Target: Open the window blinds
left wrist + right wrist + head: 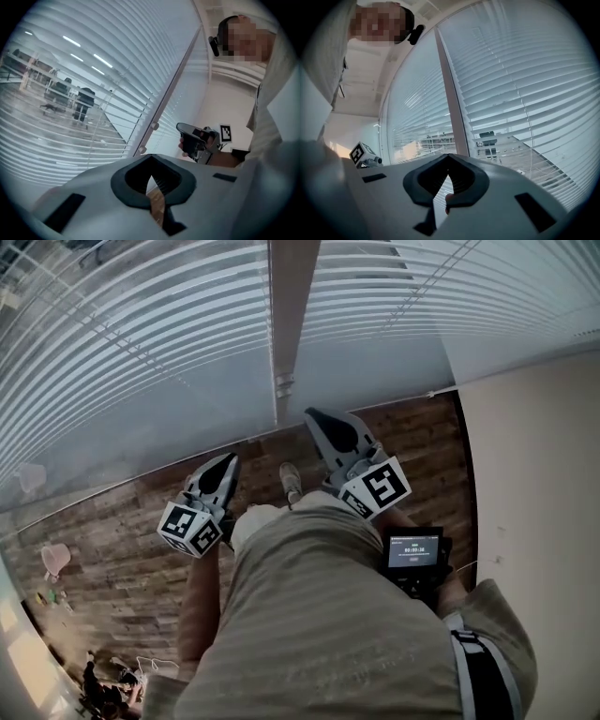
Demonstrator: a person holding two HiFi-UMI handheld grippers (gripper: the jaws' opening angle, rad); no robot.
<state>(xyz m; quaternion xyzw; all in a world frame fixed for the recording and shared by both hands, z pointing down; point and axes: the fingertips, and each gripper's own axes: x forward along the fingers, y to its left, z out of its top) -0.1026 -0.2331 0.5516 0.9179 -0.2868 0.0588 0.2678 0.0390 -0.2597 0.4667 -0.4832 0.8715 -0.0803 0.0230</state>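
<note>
Closed on nothing: right gripper [316,416], left gripper [229,462]. Best to spread right, pinch cord [427,285] squarely, then pull steadily beside blinds [141,352].

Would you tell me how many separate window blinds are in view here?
2: the left blind hangs left of the vertical window post; the right blind hangs right of it. More may lie outside the pictures.
</note>
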